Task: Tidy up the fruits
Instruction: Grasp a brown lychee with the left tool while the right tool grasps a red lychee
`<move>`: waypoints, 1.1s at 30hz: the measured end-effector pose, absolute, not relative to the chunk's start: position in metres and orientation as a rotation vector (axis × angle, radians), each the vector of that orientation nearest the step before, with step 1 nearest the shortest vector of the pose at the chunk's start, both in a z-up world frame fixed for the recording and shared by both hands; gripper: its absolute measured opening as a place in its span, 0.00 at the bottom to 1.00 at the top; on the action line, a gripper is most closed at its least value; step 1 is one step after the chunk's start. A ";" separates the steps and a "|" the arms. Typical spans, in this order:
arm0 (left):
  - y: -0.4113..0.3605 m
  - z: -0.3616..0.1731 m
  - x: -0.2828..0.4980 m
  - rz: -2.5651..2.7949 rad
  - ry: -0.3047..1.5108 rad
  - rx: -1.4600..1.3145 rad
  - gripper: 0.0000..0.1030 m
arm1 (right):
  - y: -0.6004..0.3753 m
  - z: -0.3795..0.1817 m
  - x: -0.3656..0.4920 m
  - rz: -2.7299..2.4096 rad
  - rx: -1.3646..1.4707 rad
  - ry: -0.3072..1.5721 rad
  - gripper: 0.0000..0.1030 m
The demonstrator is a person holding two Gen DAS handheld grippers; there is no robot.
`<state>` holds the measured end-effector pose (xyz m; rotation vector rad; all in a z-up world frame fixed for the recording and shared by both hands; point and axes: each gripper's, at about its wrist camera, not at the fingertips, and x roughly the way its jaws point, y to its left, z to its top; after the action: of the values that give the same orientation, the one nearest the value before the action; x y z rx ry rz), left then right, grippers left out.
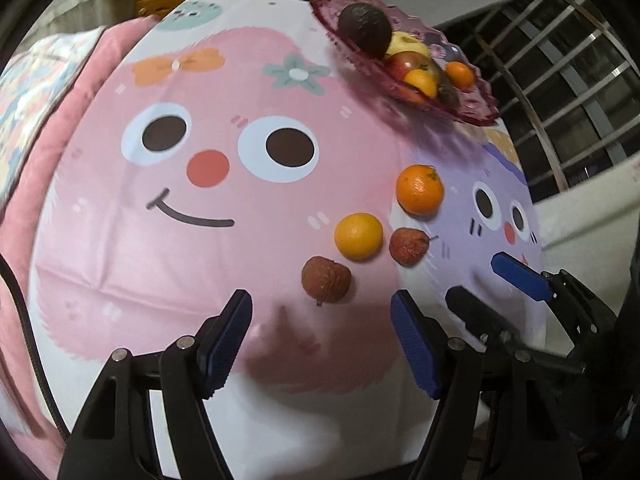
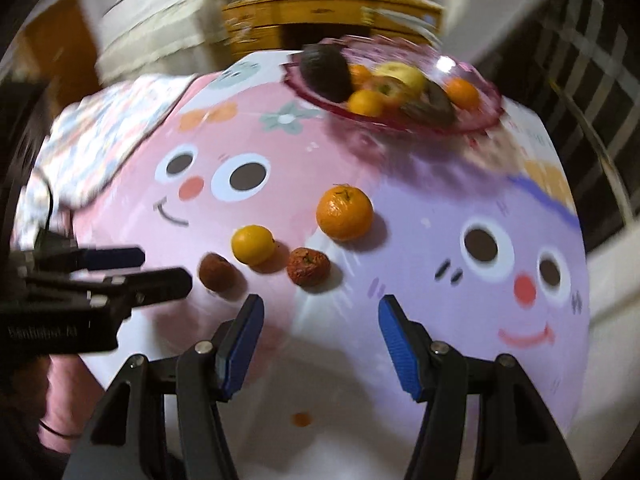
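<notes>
Holding fruit: purple dish with avocado, apple, oranges | left gripper, right gripper: spread, empty

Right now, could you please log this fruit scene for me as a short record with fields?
surface: table under a cartoon-face cloth
bowl: purple glass bowl at the far side, holding several fruits, among them a dark round fruit
loose fruit: large orange, small orange, two wrinkled reddish-brown fruits, all on the cloth
left gripper: jaws open, empty, nearest the left brown fruit
right gripper: jaws open, empty, just short of the other brown fruit
task state: four fruits not yet in the bowl
</notes>
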<state>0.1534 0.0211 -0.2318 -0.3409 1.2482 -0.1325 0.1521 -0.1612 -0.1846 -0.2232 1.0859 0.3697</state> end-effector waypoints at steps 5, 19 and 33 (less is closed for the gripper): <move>0.013 -0.250 0.159 -0.057 1.242 -0.411 0.56 | -0.156 -0.196 0.156 0.489 -0.390 1.006 0.58; -0.004 -0.265 0.163 0.080 1.193 -0.430 0.30 | -0.153 -0.225 0.177 0.694 -0.438 0.989 0.38; -0.002 -0.253 0.163 0.121 1.119 -0.431 0.28 | -0.149 -0.230 0.181 0.807 -0.428 0.977 0.30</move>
<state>0.1627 -0.0017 -0.2531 -0.4308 1.1195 0.1206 0.1813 -0.1490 -0.2303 -0.4282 0.9774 0.8070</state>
